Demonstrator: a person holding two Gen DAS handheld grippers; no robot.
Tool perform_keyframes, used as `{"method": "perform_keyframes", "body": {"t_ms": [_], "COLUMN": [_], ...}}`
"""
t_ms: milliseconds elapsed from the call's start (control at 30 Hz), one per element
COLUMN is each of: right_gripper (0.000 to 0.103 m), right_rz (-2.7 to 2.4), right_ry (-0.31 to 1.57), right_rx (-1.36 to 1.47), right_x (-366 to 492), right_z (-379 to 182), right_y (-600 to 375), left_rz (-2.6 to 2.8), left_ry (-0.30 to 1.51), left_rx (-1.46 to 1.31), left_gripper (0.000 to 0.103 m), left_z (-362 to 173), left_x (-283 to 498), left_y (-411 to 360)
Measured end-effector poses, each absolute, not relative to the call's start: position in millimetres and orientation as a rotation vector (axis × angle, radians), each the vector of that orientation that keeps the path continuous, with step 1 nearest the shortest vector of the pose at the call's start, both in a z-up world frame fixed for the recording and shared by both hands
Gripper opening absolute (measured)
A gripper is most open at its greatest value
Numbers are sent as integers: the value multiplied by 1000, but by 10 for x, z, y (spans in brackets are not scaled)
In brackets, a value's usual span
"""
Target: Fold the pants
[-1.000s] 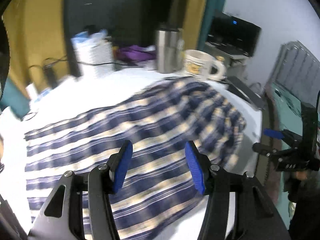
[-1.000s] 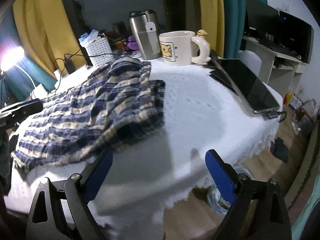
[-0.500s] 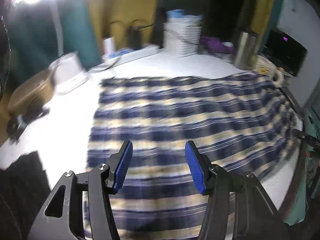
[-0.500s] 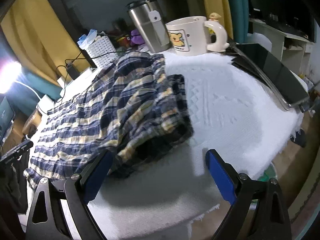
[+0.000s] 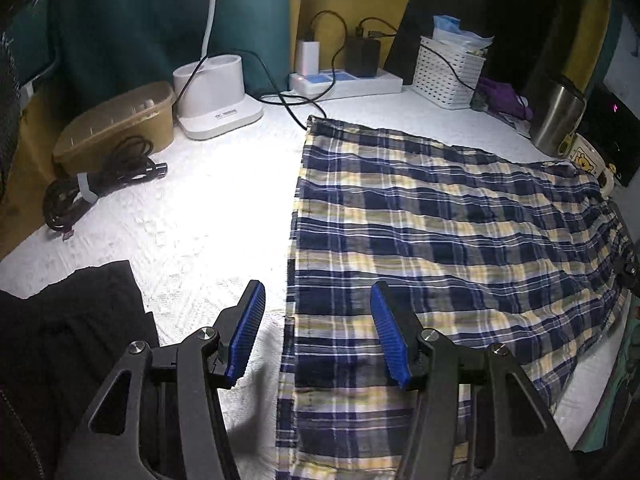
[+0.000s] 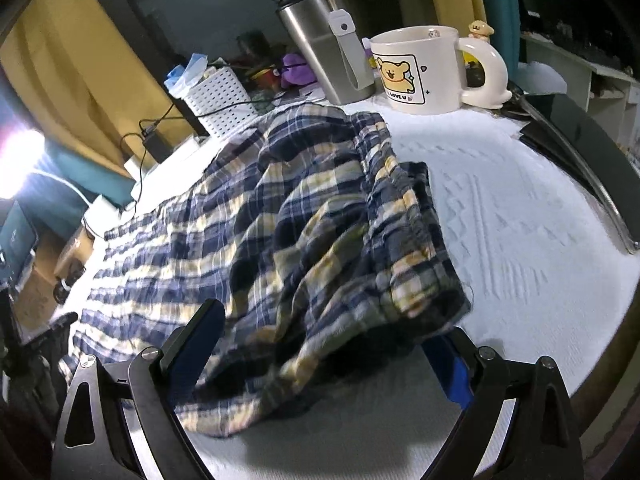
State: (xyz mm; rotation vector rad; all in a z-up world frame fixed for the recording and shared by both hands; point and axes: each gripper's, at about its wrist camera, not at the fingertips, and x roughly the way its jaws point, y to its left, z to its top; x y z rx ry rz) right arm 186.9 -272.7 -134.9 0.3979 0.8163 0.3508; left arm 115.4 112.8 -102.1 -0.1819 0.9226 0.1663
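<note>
Mostly flat plaid pants [image 5: 440,216], waist end bunched, left gripper [image 5: 316,336] jaws part-open, empty, right gripper [image 6: 332,356] jaws wide, straddling cloth.

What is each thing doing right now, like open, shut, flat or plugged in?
Plaid pants: spread flat at one end, bunched at the other.
Left hand-held gripper: open, above the pants' edge.
Right hand-held gripper: open, bunched cloth between its fingers.
Steel tumbler: upright, lid on.
Mug: upright.
Power strip: chargers plugged in.
Lamp: lit.

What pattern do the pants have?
Navy, white and yellow plaid pants, clearest in the left wrist view.
</note>
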Motion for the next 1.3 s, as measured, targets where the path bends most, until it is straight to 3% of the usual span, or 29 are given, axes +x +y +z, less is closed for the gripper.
{"method": "perform_keyframes", "body": {"t_ms": [667,733,767,800,933,967,1000,1067,1300], "right_gripper": [95,82,67,58,52,43,25,12,8], "right_rz": [441,433,410,396,420,414,412,435,458], "right_ry": [773,773,774,783,779,782,786,789,738], "right_rx": [560,568,564,573,635,624,610,605,555], "right_x": [2249,2294,2309,2330,2395,2411,2425,2444,2368], "right_z": [-1351,-1359,-1363,-1389,-1453,-1451,-1453,-1466,-1343], "right_y": [-2642,-2665,-2686,-2721,-2852,-2847,-2833,-2807,-2905], "left_rz": [176,177,176,175,182,187,191,199,196], "left_ry": [934,931,930,927,921,918,914,910,890], "left_rx": [-195,-195,-194,-190,-179,-180,-181,-178,-156], "left_gripper": [54,54,54,54,54,54,54,54,54], "left_z": [-1037,-1025,-1018,-1008,-957,-938,-918,-879,-742], "left_x": [1265,1263,1258,1250,1225,1217,1212,1211,1186], "left_y": [1218,1217,1212,1197,1174,1174,1175,1171,1100]}}
